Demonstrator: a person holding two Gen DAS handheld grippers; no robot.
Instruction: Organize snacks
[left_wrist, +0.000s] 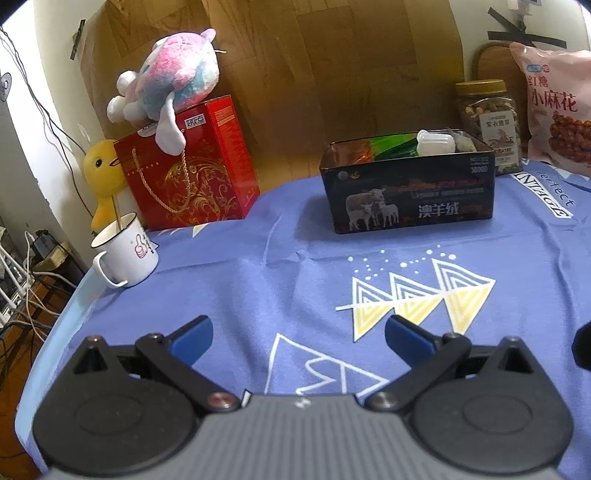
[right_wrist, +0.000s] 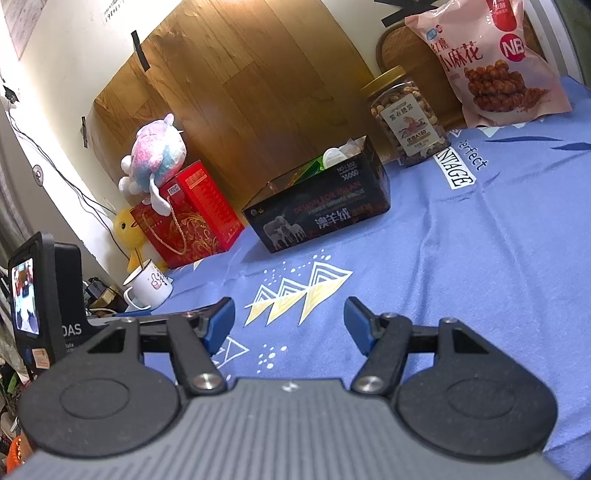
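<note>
Both hand-held grippers, left (left_wrist: 299, 334) and right (right_wrist: 289, 320), hang wide and empty; next, I'd approach the nut jar (right_wrist: 404, 116) squarely, gripping mid-body, toward the box (right_wrist: 317, 210).

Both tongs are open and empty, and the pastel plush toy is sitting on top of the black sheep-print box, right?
Not quite. In the left wrist view the pastel plush toy sits on the red gift box, not the black sheep-print box. The left tongs and right tongs are indeed open and empty.
</note>
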